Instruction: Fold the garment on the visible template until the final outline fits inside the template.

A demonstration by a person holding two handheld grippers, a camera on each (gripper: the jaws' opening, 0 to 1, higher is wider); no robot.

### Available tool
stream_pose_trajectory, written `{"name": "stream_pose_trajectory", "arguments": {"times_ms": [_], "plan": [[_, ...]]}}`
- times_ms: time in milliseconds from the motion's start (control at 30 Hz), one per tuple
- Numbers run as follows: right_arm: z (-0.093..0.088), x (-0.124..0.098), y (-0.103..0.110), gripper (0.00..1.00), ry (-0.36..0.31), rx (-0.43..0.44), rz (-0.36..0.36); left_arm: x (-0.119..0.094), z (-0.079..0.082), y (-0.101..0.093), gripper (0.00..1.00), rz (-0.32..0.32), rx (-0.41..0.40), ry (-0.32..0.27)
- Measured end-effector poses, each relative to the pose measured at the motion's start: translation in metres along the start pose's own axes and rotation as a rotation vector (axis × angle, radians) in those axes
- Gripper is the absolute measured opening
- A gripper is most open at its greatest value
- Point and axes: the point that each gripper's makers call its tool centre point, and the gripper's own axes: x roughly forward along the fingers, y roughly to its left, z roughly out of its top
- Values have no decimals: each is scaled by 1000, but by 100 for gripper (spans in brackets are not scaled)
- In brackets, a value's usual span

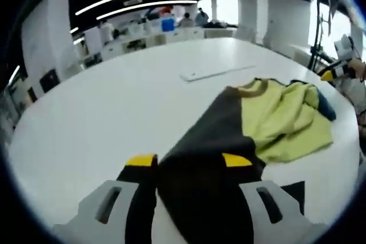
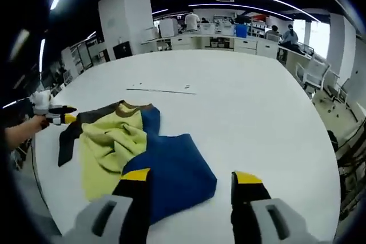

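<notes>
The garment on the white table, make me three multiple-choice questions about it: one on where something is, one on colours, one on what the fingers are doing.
1. Where does the flat white strip lie?
A. beyond the garment
B. on top of the garment
C. under the blue part

2. Which colours does the garment show?
A. red and white
B. yellow-green, blue and dark grey
C. all black

3. What is the left gripper doing?
A. hanging open above bare table
B. shut on the garment's dark sleeve
C. gripping the white strip

Answers:
1 A, the strip sits on the table past the collar.
2 B, the garment shows all three.
3 B, dark cloth runs between the left gripper fingers.
</notes>
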Motion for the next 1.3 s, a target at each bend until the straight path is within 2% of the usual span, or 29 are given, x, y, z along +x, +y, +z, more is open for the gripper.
{"name": "stream_pose_trajectory", "arguments": {"times_ms": [100, 167, 300, 400, 467, 600, 667, 733, 933, 1167, 1300], "plan": [[-6, -6, 21, 64, 13, -25, 40, -4, 7, -20, 50, -56, -11, -11], [-10, -8, 31, 67, 16, -25, 57, -6, 10, -28, 55, -69, 2, -22], [-19, -14, 54, 68, 12, -34, 91, -11, 19, -58, 61, -159, -23, -50], [-27, -17, 69, 68, 12, -39, 113, -14, 23, -73, 64, -181, -8, -63], [-32, -17, 75, 67, 15, -53, 117, -14, 25, -87, 65, -220, -3, -72], [-44, -17, 81, 65, 22, -72, 116, -17, 28, -113, 66, -258, 23, -83], [-47, -18, 82, 63, 20, -79, 110, -18, 32, -128, 65, -299, -1, -102], [-52, -18, 85, 62, 22, -86, 103, -21, 35, -141, 65, -310, -6, -114], [-65, -18, 90, 55, 26, -96, 90, -19, 31, -179, 64, -366, 7, -109], [-81, -15, 95, 42, 32, -127, 70, -14, 15, -223, 61, -419, 43, -74], [-87, -16, 95, 38, 32, -146, 50, -12, 3, -250, 58, -456, 92, -49]]}}
